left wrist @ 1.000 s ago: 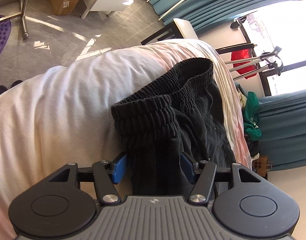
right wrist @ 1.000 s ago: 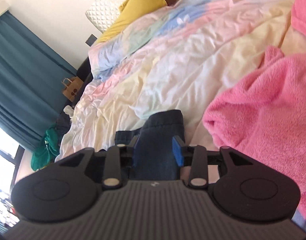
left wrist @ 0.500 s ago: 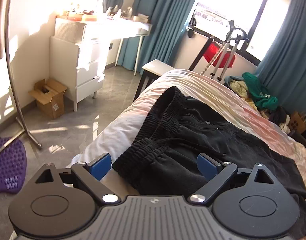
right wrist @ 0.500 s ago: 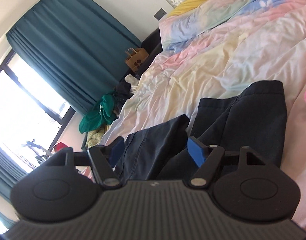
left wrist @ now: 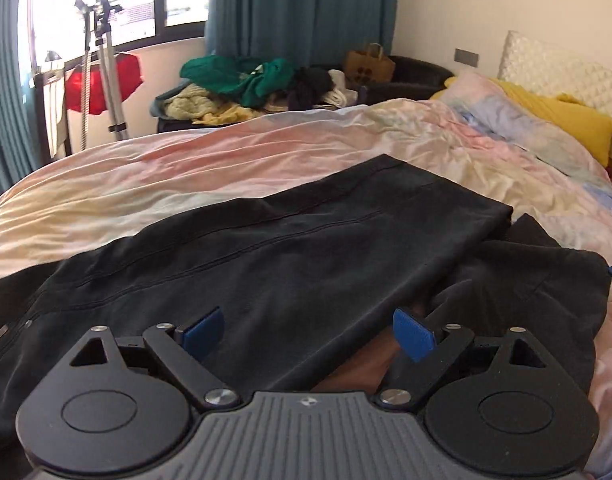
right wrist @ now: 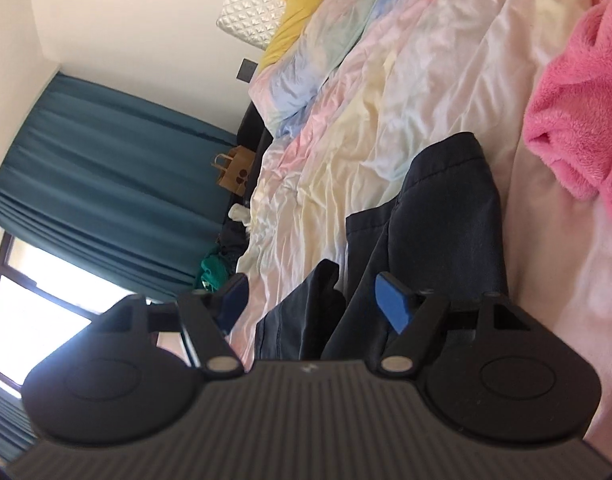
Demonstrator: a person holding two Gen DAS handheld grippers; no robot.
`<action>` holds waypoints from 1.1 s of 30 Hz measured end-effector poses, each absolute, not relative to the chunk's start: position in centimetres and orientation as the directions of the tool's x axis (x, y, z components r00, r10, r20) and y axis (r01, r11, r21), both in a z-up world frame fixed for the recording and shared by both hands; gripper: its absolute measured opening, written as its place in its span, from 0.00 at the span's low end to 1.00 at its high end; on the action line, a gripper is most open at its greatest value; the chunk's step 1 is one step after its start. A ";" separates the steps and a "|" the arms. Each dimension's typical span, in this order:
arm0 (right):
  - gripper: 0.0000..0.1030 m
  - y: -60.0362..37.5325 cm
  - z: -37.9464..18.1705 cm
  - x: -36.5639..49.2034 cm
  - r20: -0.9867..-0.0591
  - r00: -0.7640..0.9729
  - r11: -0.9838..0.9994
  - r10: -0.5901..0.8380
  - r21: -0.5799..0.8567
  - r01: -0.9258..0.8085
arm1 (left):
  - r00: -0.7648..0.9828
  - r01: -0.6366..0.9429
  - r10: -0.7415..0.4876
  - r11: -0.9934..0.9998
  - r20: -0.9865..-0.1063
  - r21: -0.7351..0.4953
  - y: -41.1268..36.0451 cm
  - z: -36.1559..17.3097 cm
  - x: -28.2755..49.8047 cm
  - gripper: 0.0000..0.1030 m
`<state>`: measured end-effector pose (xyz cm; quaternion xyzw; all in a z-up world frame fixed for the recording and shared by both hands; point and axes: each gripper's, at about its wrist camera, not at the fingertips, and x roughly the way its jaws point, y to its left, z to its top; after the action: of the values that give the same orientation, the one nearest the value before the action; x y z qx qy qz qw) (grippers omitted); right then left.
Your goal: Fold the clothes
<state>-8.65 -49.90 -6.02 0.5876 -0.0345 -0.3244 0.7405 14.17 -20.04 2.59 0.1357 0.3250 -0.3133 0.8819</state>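
Note:
Black trousers [left wrist: 290, 256] lie folded lengthwise on the pastel bed cover [left wrist: 210, 168], legs running to the far right. My left gripper [left wrist: 308, 334] is open just above them, its blue pads [left wrist: 412, 334] spread wide and holding nothing. In the right wrist view the trouser leg ends [right wrist: 438, 224] lie on the cover. My right gripper [right wrist: 312, 300] is open over them and holds nothing.
A pink fluffy garment [right wrist: 578, 92] lies on the bed to the right of the trousers. A yellow pillow [left wrist: 562, 116] and a quilted headboard [left wrist: 558, 68] are at the bed's head. A clothes heap [left wrist: 250, 80], a paper bag [left wrist: 368, 64] and a tripod [left wrist: 102, 64] stand beyond the bed.
Both grippers have opened and let go of the trousers, which now lie flat on the bed. The left gripper has swung from the waistband to look along the legs.

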 end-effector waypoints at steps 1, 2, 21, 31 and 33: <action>0.70 -50.0 -6.2 -8.8 -0.334 0.778 0.087 -0.533 0.892 0.443 | 0.579 0.663 -0.469 0.747 -0.667 0.050 -23.0 1.7 14.8 0.89; 0.70 -50.0 -6.5 -8.9 -0.338 0.768 0.076 -0.544 0.892 0.446 | 0.566 0.680 -0.471 0.730 -0.677 0.061 -25.9 0.7 15.4 0.89; 0.71 -51.7 -10.0 -4.6 -0.380 0.692 0.129 -0.614 0.816 0.563 | 0.428 0.818 -0.560 0.574 -0.710 0.040 -46.5 -5.4 22.7 0.09; 0.70 -51.4 -11.2 2.5 -0.261 0.959 0.181 -0.108 0.943 0.278 | 0.534 0.329 -0.514 0.858 -0.671 -0.395 -25.5 -6.1 28.5 0.07; 0.71 -50.7 -12.9 4.9 -0.191 0.978 0.063 0.079 0.980 0.187 | 0.520 0.289 -0.521 0.853 -0.677 -0.435 -23.1 -7.3 28.8 0.07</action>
<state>4.85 -50.71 -12.91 0.6834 0.0972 -0.0374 0.7226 28.79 -23.08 -7.29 -0.1351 0.4297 -0.2349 0.8613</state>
